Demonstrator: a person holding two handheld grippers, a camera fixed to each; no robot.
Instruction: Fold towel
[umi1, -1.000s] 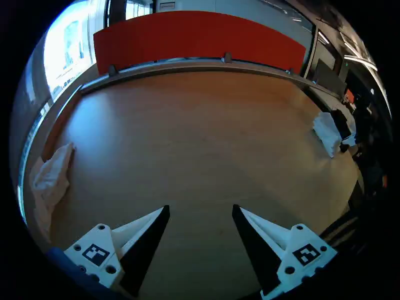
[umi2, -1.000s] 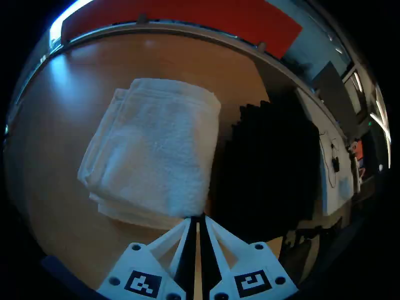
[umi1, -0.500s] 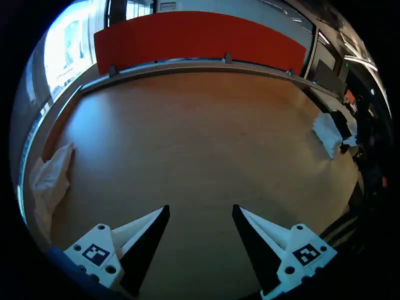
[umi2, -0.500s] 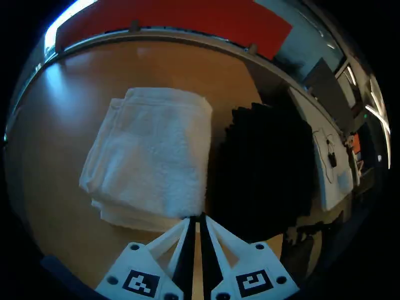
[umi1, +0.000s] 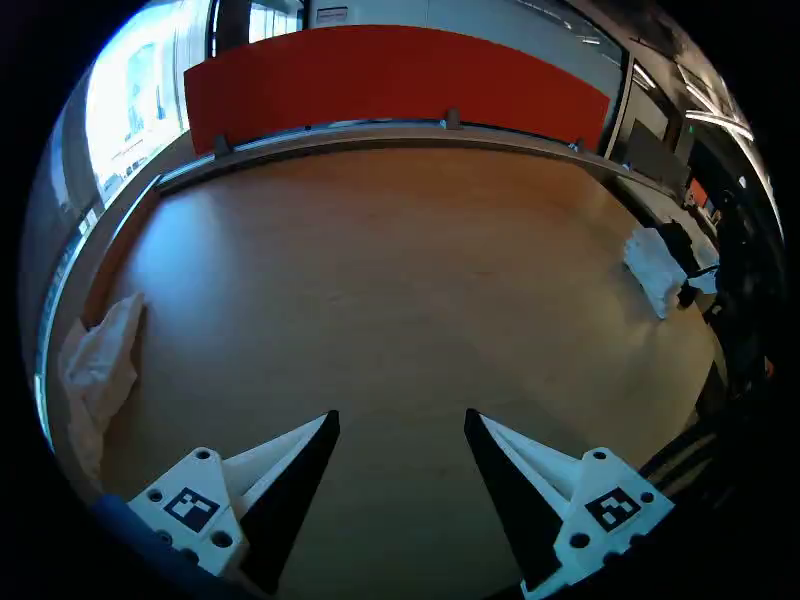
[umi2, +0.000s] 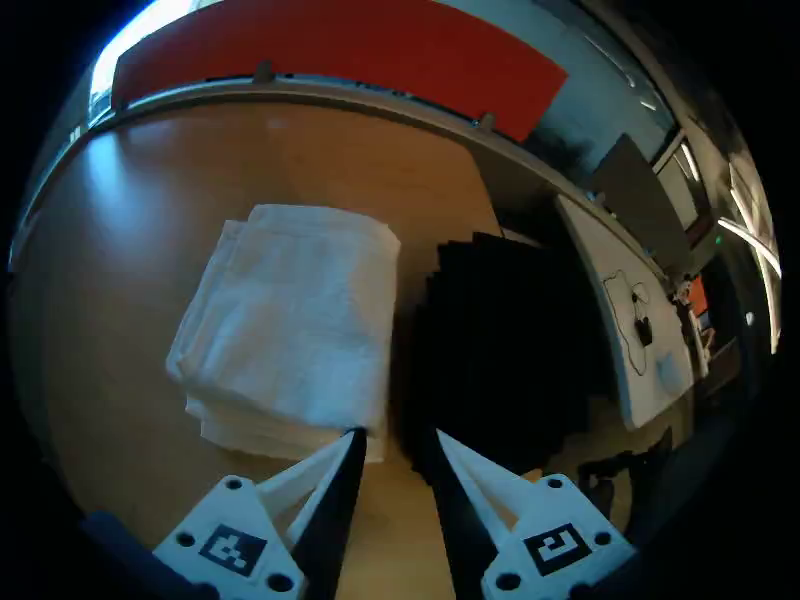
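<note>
Lying just beyond right tool (umi2: 392, 434): folded towel (umi2: 290, 330).

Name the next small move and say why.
Probably draw the right gripper back from the folded towel: its fingers stand apart, holding nothing, and the towel lies flat on the table. A crumpled towel waits in the left gripper view.

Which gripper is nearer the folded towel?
Right. The right gripper sits at the near edge of the folded towel; the left gripper is over the table, that towel far to its right.
</note>
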